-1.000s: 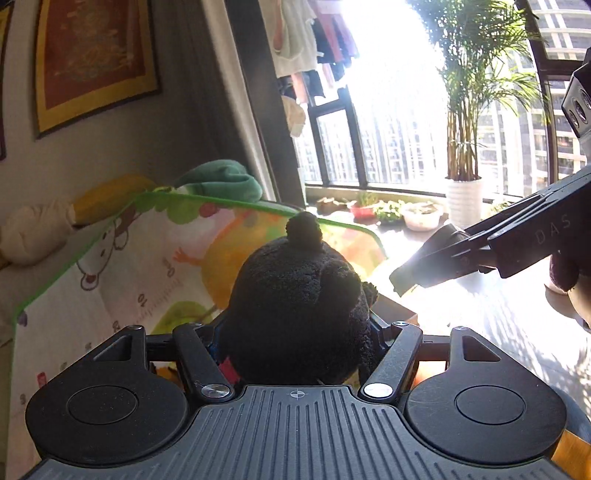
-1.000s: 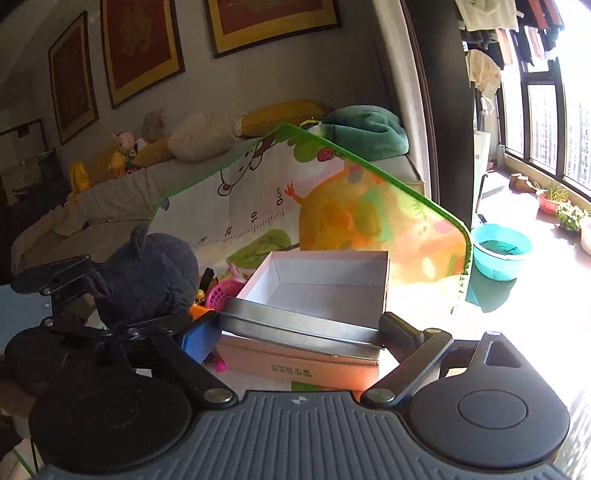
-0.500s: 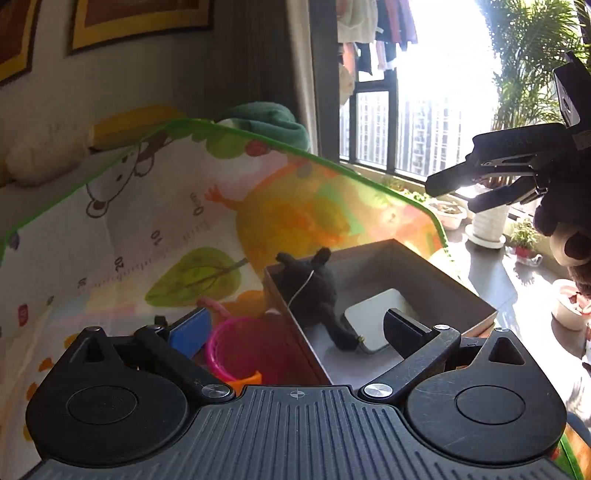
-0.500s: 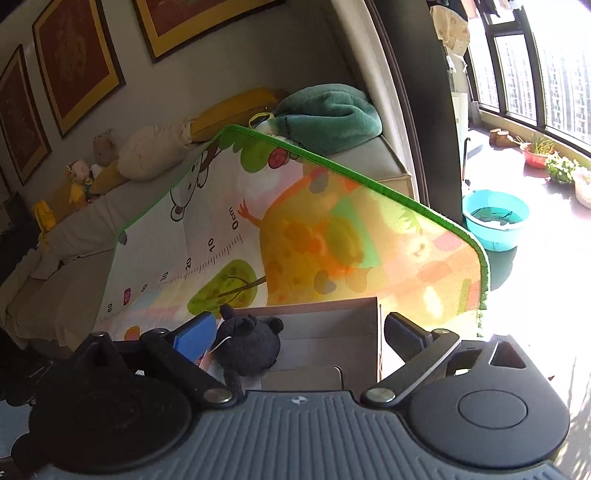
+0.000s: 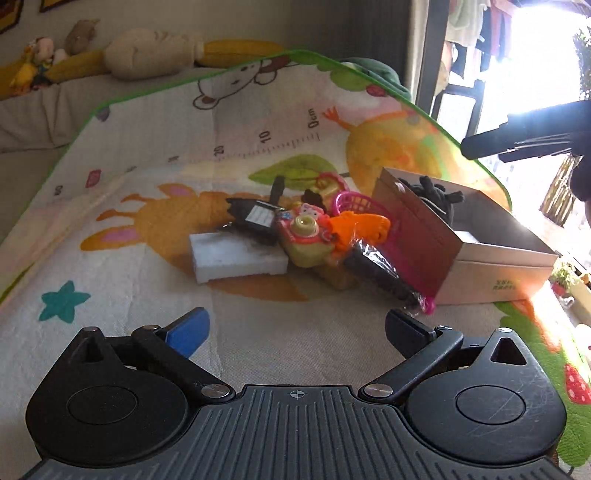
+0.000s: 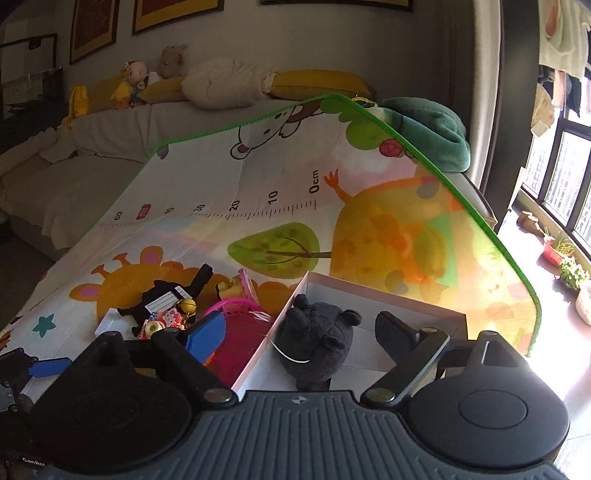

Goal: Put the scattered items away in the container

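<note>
Through your left wrist camera, your left gripper (image 5: 295,330) gapes empty over the mat (image 5: 110,266); toy pile (image 5: 306,232) beside the box (image 5: 495,269). Through your right camera, your right gripper (image 6: 299,328), jaws just narrowing, seemingly ungrasping, hovers above the black plush (image 6: 317,339) inside.

This is a home, a lived-in living room. A sofa (image 6: 110,155) along the wall carries cushions and stuffed toys (image 6: 136,79), with framed pictures (image 6: 173,13) hanging above. A child's play mat (image 6: 277,206) printed with cartoon animals and a height ruler is spread in front. Laundry (image 6: 561,40) hangs by tall windows, and potted plants (image 6: 557,247) line the sunny sill.
</note>
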Demonstrator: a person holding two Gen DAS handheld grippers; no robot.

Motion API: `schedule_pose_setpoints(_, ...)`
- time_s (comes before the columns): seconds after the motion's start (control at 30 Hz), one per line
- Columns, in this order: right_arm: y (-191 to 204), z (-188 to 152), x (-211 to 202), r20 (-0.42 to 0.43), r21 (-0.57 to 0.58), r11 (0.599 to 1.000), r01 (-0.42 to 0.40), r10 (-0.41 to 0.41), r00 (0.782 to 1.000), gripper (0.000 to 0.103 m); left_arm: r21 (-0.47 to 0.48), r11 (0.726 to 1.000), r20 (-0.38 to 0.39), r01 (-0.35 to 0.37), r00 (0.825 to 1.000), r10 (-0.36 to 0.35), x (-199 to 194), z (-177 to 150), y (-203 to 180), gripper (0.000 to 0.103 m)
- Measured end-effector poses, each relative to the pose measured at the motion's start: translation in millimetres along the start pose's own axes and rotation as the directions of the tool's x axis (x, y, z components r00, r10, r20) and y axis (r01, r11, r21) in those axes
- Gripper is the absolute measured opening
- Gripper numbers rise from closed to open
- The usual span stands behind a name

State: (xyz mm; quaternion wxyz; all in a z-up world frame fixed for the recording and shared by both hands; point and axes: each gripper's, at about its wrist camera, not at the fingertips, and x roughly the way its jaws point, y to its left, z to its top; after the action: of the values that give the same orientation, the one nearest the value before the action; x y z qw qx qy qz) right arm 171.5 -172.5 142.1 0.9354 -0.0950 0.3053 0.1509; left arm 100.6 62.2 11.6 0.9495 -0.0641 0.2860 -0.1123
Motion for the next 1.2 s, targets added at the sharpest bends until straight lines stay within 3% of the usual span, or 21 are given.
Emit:
schedule_pose_setpoints(0.03, 5, 3, 10, -0.039, -0.017, 1.000, -0.013, 0.013, 0.999, 0.047, -0.020, 1.000, 0.011, 0.022, 1.000, -0.022, -1, -1, 3, 0.103)
schedule_pose_setpoints(0.1, 12, 5, 26, -0.107, -0.005, 1.000, -0.019, 0.018, 0.994, 0.029, -0.049, 0.997, 0.028, 0.066, 0.998, -0.065, 0, -2, 6, 0.103)
schedule_pose_setpoints(0.13, 15, 5, 28, -0.108, -0.006, 1.000, -0.008, 0.007, 0.994, 0.028, -0.057, 0.995, 0.035, 0.083, 0.996, -0.082, -1, -3, 7, 0.103)
schedule_pose_setpoints(0.27, 27, -9, 16, -0.028, -0.199, 0.977, 0.073, -0.080, 0.996, 0.028, -0.082, 0.986, 0.050, 0.145, 0.989, -0.142, -2, -4, 9, 0.103)
schedule_pose_setpoints(0.4, 22, -15, 38, -0.111, -0.323, 0.941, 0.103, -0.145, 0.983, 0.030, -0.079, 0.979, 0.043, 0.186, 0.982, -0.183, -1, -5, 7, 0.103)
schedule_pose_setpoints(0.47, 22, -16, 52, -0.113, -0.374, 0.921, 0.106, -0.158, 0.981, 0.047, -0.075, 0.979, 0.045, 0.190, 0.981, -0.187, -1, -5, 6, 0.103)
schedule_pose_setpoints(0.5, 21, -17, 60, -0.104, -0.395, 0.912, 0.110, -0.163, 0.981, 0.063, -0.075, 0.979, 0.045, 0.190, 0.981, -0.187, -1, -5, 6, 0.103)
schedule_pose_setpoints(0.63, -3, -12, 82, -0.124, -0.312, 0.938, 0.153, -0.200, 0.972, 0.067, -0.088, 0.978, 0.041, 0.188, 0.982, -0.185, 0, -6, 7, 0.103)
schedule_pose_setpoints(0.73, -44, -18, 82, -0.144, -0.213, 0.939, 0.271, -0.304, 0.942, 0.067, -0.101, 0.976, 0.033, 0.192, 0.981, -0.190, 2, -6, 9, 0.103)
schedule_pose_setpoints(0.8, -69, -26, 78, -0.160, -0.186, 0.918, 0.352, -0.381, 0.911, 0.067, -0.101, 0.976, 0.027, 0.195, 0.981, -0.193, 2, -6, 9, 0.103)
schedule_pose_setpoints(0.87, -87, -28, 69, -0.174, -0.152, 0.912, 0.381, -0.404, 0.898, 0.067, -0.097, 0.976, 0.026, 0.195, 0.981, -0.193, 2, -6, 9, 0.103)
schedule_pose_setpoints(1.0, -100, -23, 39, -0.147, -0.018, 0.956, 0.291, -0.291, 0.946, 0.071, -0.096, 0.977, 0.025, 0.192, 0.981, -0.191, 2, -6, 8, 0.103)
schedule_pose_setpoints(1.07, -96, -15, 25, -0.097, 0.022, 0.965, 0.261, -0.258, 0.961, 0.079, -0.098, 0.977, 0.024, 0.190, 0.982, -0.189, 2, -6, 8, 0.103)
schedule_pose_setpoints(1.2, -71, 4, 18, -0.057, 0.090, 0.986, 0.142, -0.137, 0.989, 0.080, -0.097, 0.978, 0.024, 0.186, 0.983, -0.185, 2, -6, 8, 0.103)
